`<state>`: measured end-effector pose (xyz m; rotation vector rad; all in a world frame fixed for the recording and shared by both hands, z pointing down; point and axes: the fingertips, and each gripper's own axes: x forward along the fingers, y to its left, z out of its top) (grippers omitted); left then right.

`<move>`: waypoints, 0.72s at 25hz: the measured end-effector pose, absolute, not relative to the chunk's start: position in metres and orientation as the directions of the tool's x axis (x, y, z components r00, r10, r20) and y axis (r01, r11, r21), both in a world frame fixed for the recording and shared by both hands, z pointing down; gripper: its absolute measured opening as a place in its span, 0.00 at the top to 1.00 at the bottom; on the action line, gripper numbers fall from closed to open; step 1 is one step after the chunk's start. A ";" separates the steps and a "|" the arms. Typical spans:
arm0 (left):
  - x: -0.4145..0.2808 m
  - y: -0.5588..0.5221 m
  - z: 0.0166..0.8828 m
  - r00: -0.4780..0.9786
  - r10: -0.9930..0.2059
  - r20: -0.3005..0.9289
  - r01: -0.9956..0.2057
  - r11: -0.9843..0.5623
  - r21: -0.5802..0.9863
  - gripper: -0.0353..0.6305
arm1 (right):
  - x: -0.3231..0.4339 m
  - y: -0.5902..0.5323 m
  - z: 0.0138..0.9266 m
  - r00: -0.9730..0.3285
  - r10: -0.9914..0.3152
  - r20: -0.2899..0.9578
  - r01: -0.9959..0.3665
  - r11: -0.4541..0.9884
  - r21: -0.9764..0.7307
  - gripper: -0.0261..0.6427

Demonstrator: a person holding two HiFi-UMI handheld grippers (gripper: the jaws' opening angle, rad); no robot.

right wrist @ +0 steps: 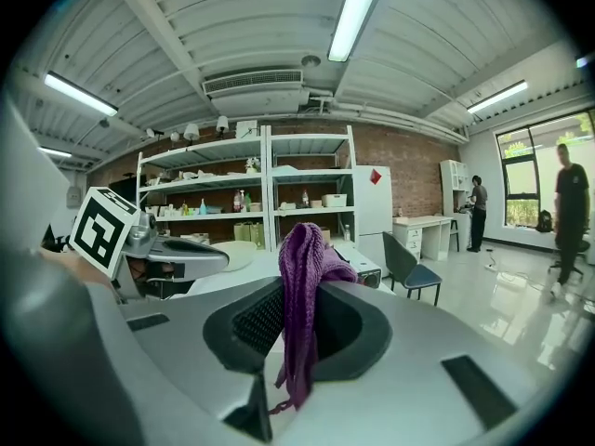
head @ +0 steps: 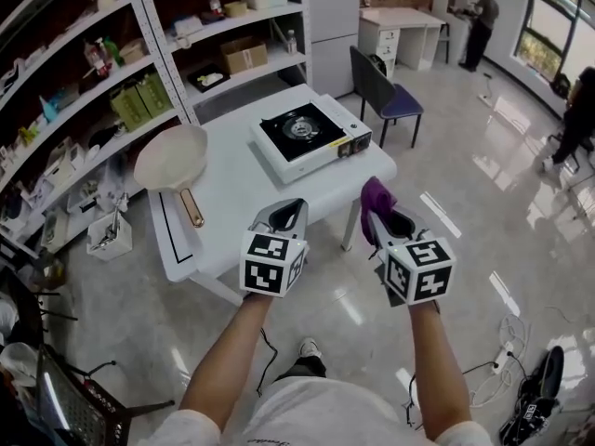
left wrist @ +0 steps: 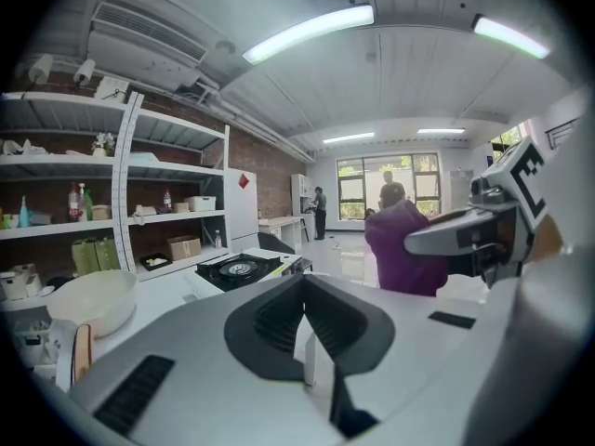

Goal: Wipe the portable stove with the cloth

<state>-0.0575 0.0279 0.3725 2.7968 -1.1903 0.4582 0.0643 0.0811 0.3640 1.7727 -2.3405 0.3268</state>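
Observation:
The portable stove (head: 309, 135), white with a black top and round burner, sits at the far right of the white table (head: 232, 193); it also shows in the left gripper view, stove (left wrist: 240, 269). My right gripper (head: 378, 214) is held off the table's near right corner, shut on a purple cloth (head: 376, 196) that bunches above its jaws and hangs down between them, cloth (right wrist: 301, 295). My left gripper (head: 284, 216) hovers over the table's near edge, jaws closed together with nothing in them (left wrist: 305, 316).
A cream pan (head: 173, 161) with a wooden handle lies on the table's left part. Shelving (head: 139, 72) full of goods runs behind the table. A dark chair (head: 386, 96) stands beyond the stove. People stand far off near desks and windows (head: 481, 26).

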 end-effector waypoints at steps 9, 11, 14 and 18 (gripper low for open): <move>-0.070 -0.042 0.382 0.684 -0.664 0.301 -0.698 -0.716 0.006 0.94 | 0.050 0.011 0.372 -0.262 -0.917 0.301 -0.965 0.251 -0.075 0.87; -0.074 -0.054 0.382 0.686 -0.666 0.294 -0.700 -0.714 0.017 0.94 | 0.045 -0.001 0.373 -0.269 -0.916 0.298 -0.963 0.256 -0.084 0.88; -0.081 -0.070 0.386 0.685 -0.669 0.290 -0.705 -0.708 0.033 0.94 | 0.038 -0.017 0.377 -0.281 -0.912 0.301 -0.960 0.264 -0.096 0.89; -0.087 -0.086 0.390 0.681 -0.668 0.300 -0.708 -0.706 0.037 0.94 | 0.030 -0.042 0.381 -0.300 -0.904 0.305 -0.953 0.272 -0.129 0.89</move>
